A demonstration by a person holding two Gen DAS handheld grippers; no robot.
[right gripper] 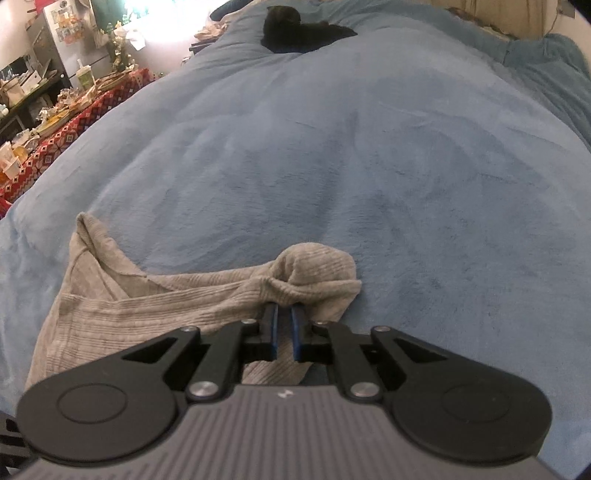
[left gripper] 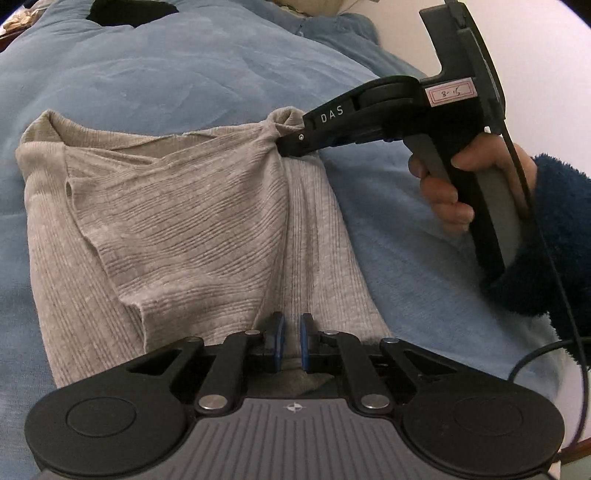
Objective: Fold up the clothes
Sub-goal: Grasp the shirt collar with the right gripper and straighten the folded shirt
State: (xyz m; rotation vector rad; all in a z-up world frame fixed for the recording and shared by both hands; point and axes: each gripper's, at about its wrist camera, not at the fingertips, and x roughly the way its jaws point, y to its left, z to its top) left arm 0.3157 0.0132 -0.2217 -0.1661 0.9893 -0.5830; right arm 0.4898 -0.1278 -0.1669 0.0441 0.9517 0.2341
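Note:
A grey ribbed garment [left gripper: 192, 229] lies on a blue blanket [left gripper: 184, 81]. My right gripper [left gripper: 286, 146] is shut on a bunched far corner of the garment and holds it a little off the blanket; the right wrist view shows the cloth [right gripper: 317, 273] pinched between its blue pads [right gripper: 274, 325]. My left gripper [left gripper: 291, 325] sits at the garment's near edge, its blue pads [left gripper: 279, 332] a small gap apart with the cloth running under and between them. A fold of the garment slants from the held corner down toward the left gripper.
A black garment [right gripper: 295, 31] lies far back on the blanket [right gripper: 369, 166]. A cluttered side table with a red patterned cloth [right gripper: 55, 129] stands to the left of the bed. A pale pillow [right gripper: 498, 16] sits at the far right. A cable [left gripper: 535, 354] trails from the right gripper.

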